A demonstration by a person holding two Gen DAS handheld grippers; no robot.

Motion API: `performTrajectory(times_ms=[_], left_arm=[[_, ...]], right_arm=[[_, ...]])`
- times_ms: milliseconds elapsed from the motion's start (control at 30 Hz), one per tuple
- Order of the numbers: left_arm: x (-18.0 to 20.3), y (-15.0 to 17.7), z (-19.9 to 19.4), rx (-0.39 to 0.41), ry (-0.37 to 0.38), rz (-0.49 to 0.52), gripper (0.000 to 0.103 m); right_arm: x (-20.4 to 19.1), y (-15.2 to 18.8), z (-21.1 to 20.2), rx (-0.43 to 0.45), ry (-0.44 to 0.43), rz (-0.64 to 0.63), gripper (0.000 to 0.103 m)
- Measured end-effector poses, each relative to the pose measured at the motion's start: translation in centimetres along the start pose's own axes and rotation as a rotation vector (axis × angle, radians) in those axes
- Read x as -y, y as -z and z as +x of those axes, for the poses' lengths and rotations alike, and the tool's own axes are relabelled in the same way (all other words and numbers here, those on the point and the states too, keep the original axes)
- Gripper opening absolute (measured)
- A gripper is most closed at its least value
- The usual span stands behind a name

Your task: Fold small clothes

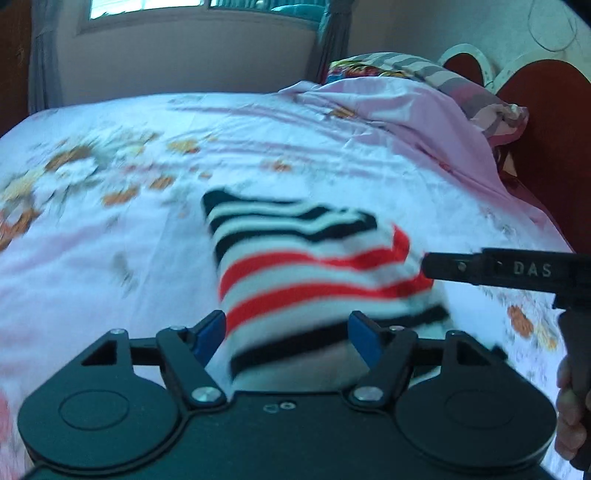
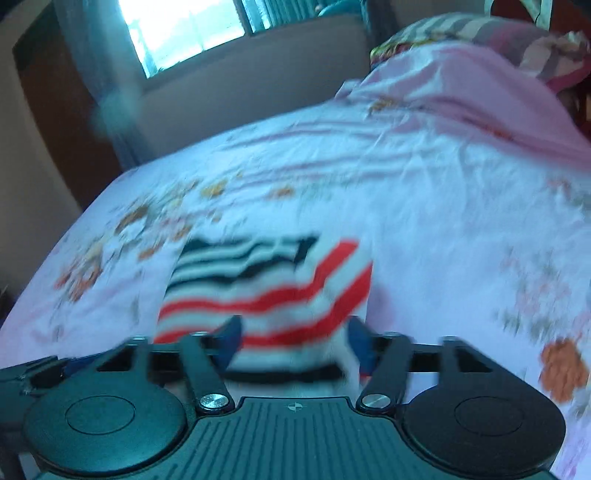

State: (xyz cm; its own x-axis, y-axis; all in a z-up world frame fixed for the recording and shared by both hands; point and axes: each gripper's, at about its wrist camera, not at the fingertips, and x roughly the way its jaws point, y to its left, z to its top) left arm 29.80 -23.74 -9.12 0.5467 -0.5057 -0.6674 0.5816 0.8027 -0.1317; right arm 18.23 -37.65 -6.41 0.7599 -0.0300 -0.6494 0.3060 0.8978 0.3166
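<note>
A striped garment (image 2: 266, 291), banded in red, white and dark, lies between the spread blue fingers (image 2: 231, 334) of the right gripper (image 2: 295, 343) on a pink floral bedsheet (image 2: 424, 192), a window (image 2: 184, 33) beyond, the scene blurred.

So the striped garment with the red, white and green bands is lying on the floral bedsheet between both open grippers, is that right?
Not quite. The striped garment has red, white and black bands, not green, as the left wrist view shows. The rest holds: it lies on the floral bedsheet, with the left gripper and right gripper both open around it.
</note>
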Motion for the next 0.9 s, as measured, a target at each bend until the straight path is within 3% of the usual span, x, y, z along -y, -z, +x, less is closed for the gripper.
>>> performTrajectory(times_ms=[200,333,400,467,567,700,900], left_arm=[[0.3,-2.6,5.9,-0.048,-0.048,0.005,0.059],[-1.5,-3.6,9.2,-0.081,-0.090,-0.051,0.069],[-2.0,-3.5,10.4,-0.086,-0.107,-0.067,0.079],[-2.0,-3.2,11.2,-0.091,-0.118,-0.056,0.080],[-3.3,-2.9,11.6,-0.112,-0.085,-0.136,0.086],[-2.3,-2.8,10.2,-0.094,-0.106,-0.089,0.083],[-1.1,-1.8,7.4,-0.080,-0.096,-0.084,0.080]], right_arm=[[-1.8,-3.8,4.3,0.025,0.083,-0.081,0.067],[-1.4,-4.1,8.8,-0.019,0.106,-0.080,0.059],[-0.9,-3.1,12.1,-0.093,0.150,-0.111,0.059],[-0.4,-2.0,13.6,-0.100,0.161,-0.114,0.063],[-0.1,-1.9,13.8,-0.100,0.162,-0.109,0.068],[-0.2,-2.4,12.4,-0.104,0.156,-0.105,0.068],[-1.3,-1.3,6.4,-0.035,0.134,-0.112,0.068]])
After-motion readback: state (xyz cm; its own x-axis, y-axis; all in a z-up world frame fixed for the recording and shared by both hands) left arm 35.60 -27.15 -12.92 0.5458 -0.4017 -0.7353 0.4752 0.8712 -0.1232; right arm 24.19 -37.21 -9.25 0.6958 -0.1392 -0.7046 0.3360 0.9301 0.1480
